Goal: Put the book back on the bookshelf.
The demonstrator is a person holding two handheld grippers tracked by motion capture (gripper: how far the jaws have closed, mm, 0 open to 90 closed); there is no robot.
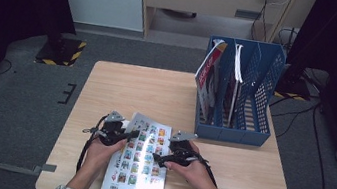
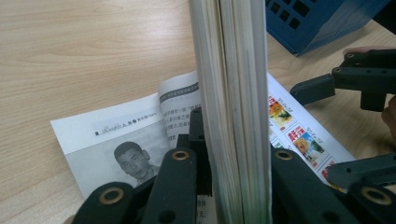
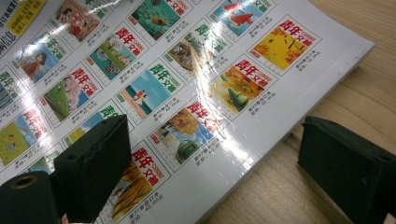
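At the lower middle of the high view, the magazine (image 1: 139, 158) is pinched at its edge by the left gripper (image 1: 126, 135). The right gripper (image 1: 162, 161) is held spread over its cover. Lifting and filing into the blue rack (image 1: 256, 100) are judged not yet done.

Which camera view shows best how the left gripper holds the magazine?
The left gripper view: the magazine's page edges stand upright, clamped between the left gripper's fingers. The high view shows that gripper small at the magazine's left edge. The right gripper view shows the glossy cover only.
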